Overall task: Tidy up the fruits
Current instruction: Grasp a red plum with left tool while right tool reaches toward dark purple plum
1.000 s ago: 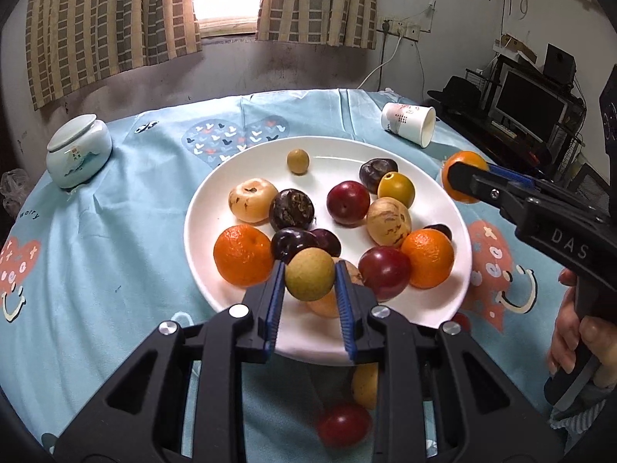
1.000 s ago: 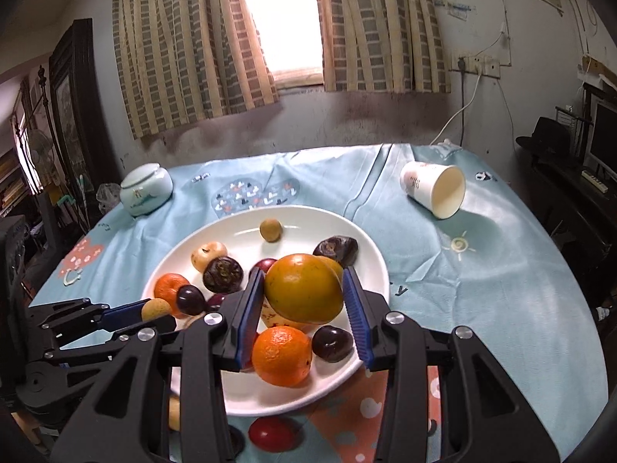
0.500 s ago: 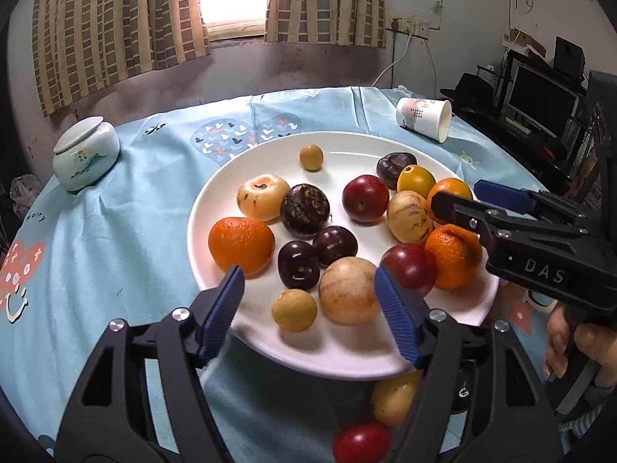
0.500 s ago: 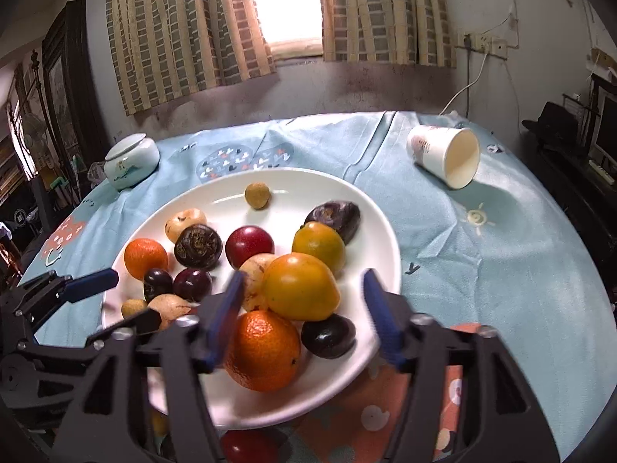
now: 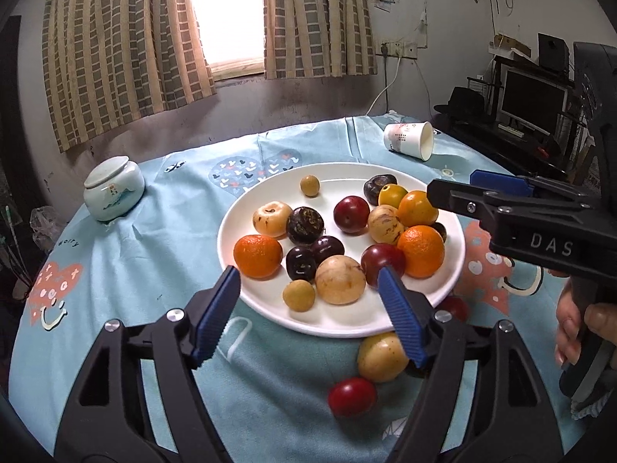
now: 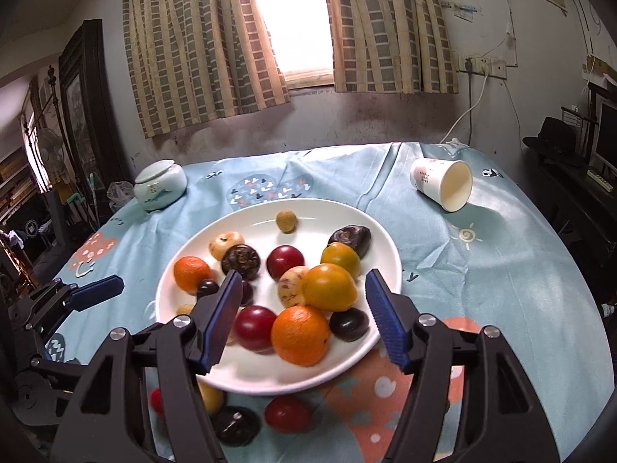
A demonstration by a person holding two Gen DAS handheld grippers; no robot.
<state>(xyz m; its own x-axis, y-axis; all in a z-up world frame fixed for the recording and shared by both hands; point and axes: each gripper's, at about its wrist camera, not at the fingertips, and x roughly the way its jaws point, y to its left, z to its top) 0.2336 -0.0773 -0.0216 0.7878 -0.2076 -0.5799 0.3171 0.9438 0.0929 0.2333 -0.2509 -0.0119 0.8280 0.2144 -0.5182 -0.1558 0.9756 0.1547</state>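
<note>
Both grippers have let go: the left gripper dropped its small tan round fruit onto the white plate, the right gripper its yellow-orange fruit.

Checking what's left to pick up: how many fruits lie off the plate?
4, by the near edge of the plate: left red fruit, yellow fruit, dark fruit, right red fruit. More may be hidden.

We see a light-blue patterned tablecloth with a lidded ceramic jar upright far left, and a paper cup tipped on its side far right. Checked curtains behind; monitor at right.
</note>
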